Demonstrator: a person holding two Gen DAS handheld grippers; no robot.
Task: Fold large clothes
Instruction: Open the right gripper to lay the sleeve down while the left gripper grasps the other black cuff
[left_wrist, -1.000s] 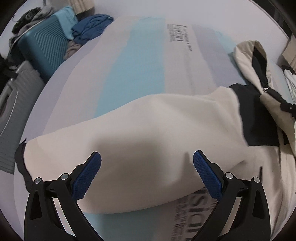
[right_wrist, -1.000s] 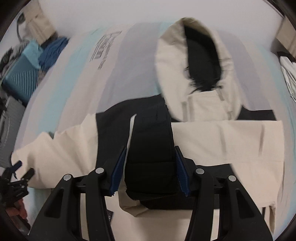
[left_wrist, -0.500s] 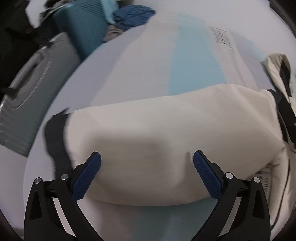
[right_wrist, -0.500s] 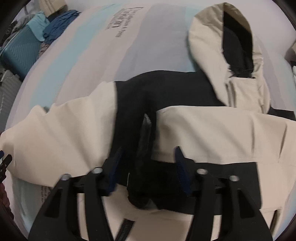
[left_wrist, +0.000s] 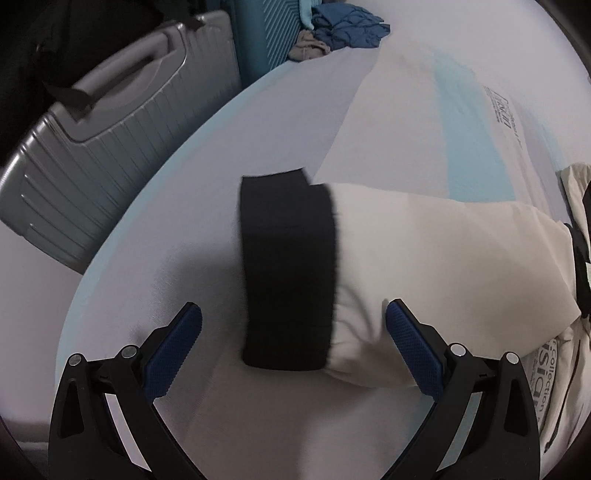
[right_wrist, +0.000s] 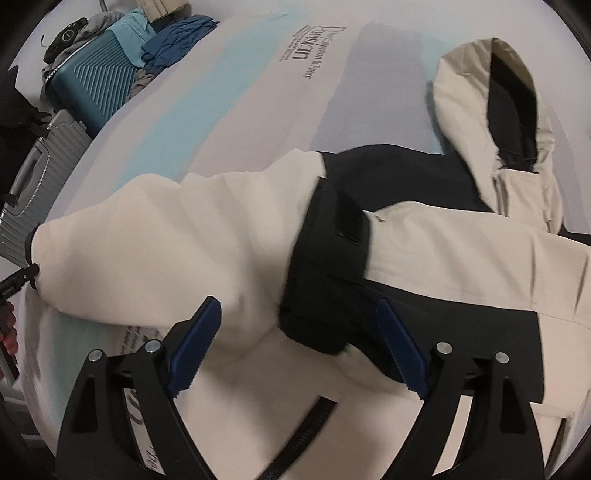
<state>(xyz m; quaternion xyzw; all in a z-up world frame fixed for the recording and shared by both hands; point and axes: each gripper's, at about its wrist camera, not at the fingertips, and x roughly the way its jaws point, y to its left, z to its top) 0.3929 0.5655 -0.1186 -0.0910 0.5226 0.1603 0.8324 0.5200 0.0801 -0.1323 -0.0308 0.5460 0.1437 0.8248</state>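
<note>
A cream and black hooded jacket (right_wrist: 461, 258) lies flat on the striped bed sheet (right_wrist: 229, 110). Its hood (right_wrist: 480, 85) points to the far side. One sleeve is folded across the chest, and its black cuff (right_wrist: 328, 273) lies just beyond my right gripper (right_wrist: 299, 347), which is open and empty. The other cream sleeve (left_wrist: 424, 258) stretches out to the left. Its black cuff (left_wrist: 288, 273) lies between the fingers of my left gripper (left_wrist: 291, 336), which is open and hovers over it.
A grey suitcase (left_wrist: 103, 147) and a teal suitcase (right_wrist: 92, 85) stand beside the bed on the left. Blue clothes (left_wrist: 351, 29) are piled at the bed's far left corner. The bed edge runs close to the left sleeve's cuff.
My right gripper opened and let go of the black cuff, leaving that sleeve folded over the chest. My left gripper swung left along the other sleeve to its black cuff.
</note>
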